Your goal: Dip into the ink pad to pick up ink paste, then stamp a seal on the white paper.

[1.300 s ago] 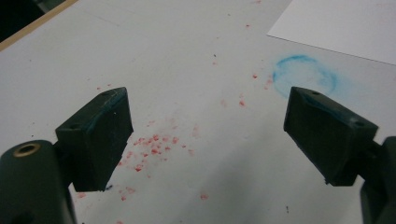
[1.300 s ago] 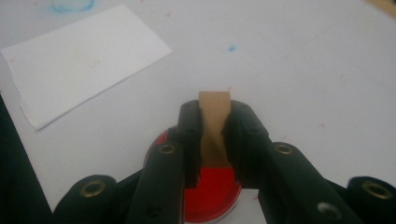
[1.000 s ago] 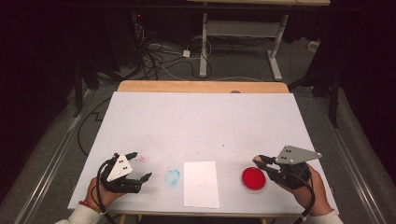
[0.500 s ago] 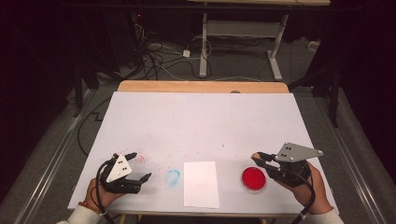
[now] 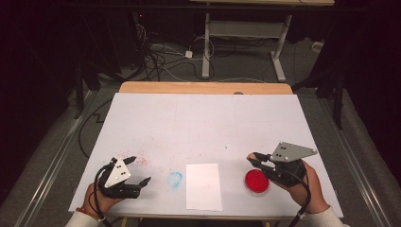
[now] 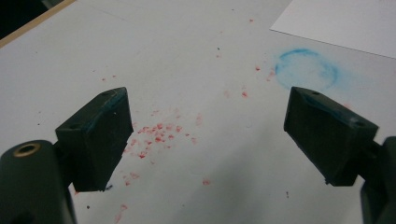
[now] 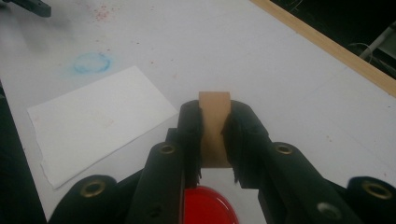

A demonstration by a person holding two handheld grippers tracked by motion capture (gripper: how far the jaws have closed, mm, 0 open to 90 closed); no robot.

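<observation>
My right gripper (image 5: 253, 158) (image 7: 214, 114) is shut on a small brown wooden block (image 7: 215, 126), which stands upright between the jaws. It hovers just beyond a round red ink pad (image 5: 257, 181) (image 7: 208, 207) near the table's front right. A white sheet of paper (image 5: 204, 186) (image 7: 98, 126) lies to the left of the pad. My left gripper (image 5: 142, 168) (image 6: 224, 135) rests at the front left, open with nothing between its jaws, over red specks on the table cover.
A blue ring stain (image 5: 175, 178) (image 6: 306, 70) (image 7: 92, 63) marks the white table cover (image 5: 203, 123) between the left gripper and the paper. The table's wooden far edge (image 5: 203, 88) borders a dark floor with cables and a desk frame.
The right gripper has drifted slightly to the left with the block still held. The left gripper has kept still.
</observation>
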